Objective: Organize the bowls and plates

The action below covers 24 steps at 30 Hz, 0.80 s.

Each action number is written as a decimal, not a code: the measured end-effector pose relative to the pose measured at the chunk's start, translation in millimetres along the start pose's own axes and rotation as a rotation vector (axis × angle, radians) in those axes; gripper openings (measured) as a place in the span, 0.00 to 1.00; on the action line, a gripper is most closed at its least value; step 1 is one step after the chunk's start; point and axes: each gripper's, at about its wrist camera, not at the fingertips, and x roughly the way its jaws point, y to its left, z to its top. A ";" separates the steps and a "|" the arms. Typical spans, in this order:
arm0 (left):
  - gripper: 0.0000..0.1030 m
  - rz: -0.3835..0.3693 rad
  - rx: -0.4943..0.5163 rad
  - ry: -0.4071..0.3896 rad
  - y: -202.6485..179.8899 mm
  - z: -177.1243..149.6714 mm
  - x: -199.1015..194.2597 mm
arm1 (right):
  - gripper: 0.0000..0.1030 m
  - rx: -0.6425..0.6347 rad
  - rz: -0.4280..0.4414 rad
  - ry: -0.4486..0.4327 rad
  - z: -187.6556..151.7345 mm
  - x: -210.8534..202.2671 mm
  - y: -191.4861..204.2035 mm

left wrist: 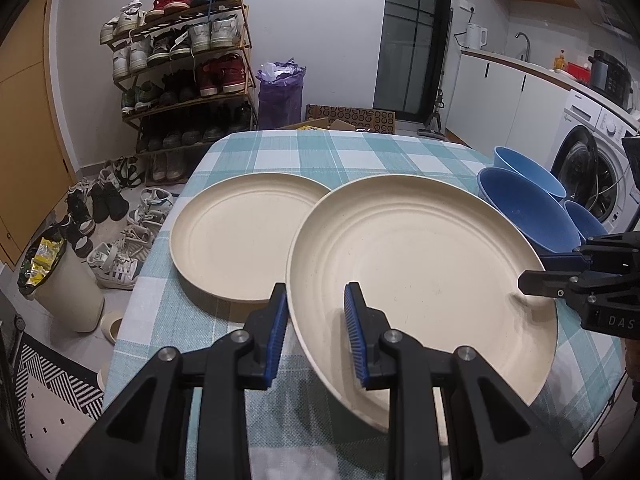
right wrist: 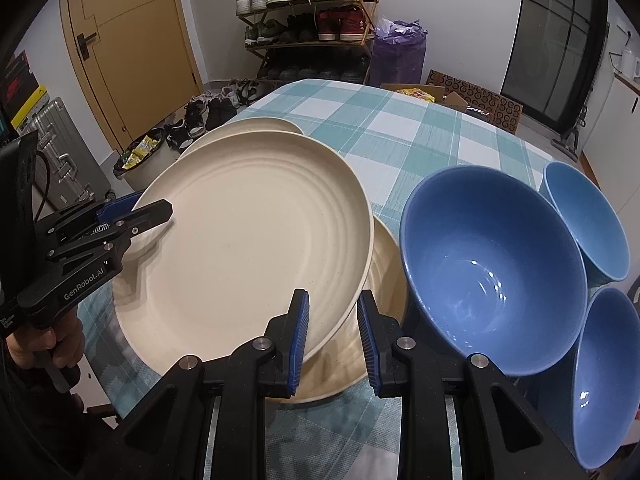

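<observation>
A cream plate (left wrist: 420,264) (right wrist: 248,240) is held tilted above the checked table. My left gripper (left wrist: 316,334) (right wrist: 140,212) straddles its near-left rim, its jaws closed onto the edge. My right gripper (right wrist: 332,340) (left wrist: 536,280) grips the opposite rim the same way. A second cream plate (left wrist: 236,236) (right wrist: 244,126) lies flat on the table to the left. A third cream plate (right wrist: 384,280) lies under the lifted one in the right wrist view. Three blue bowls (right wrist: 492,268) (right wrist: 584,220) (right wrist: 604,372) (left wrist: 524,212) stand at the right.
The table (left wrist: 340,152) with its teal checked cloth (right wrist: 420,128) ends close to the left plate. Beyond it stand a shoe rack (left wrist: 180,64), loose shoes and a bin (left wrist: 60,280) on the floor. A washing machine (left wrist: 592,168) stands behind the bowls.
</observation>
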 end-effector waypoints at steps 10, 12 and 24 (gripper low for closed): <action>0.25 0.007 0.037 0.012 -10.7 -3.7 9.8 | 0.25 0.031 -0.013 0.013 -13.3 9.7 -4.2; 0.25 0.011 0.045 0.012 -13.1 -4.5 11.1 | 0.25 0.035 -0.016 0.013 -16.3 11.3 -5.2; 0.25 0.013 0.070 0.039 -22.6 -10.9 27.9 | 0.25 0.044 -0.043 0.025 -23.5 21.3 -13.1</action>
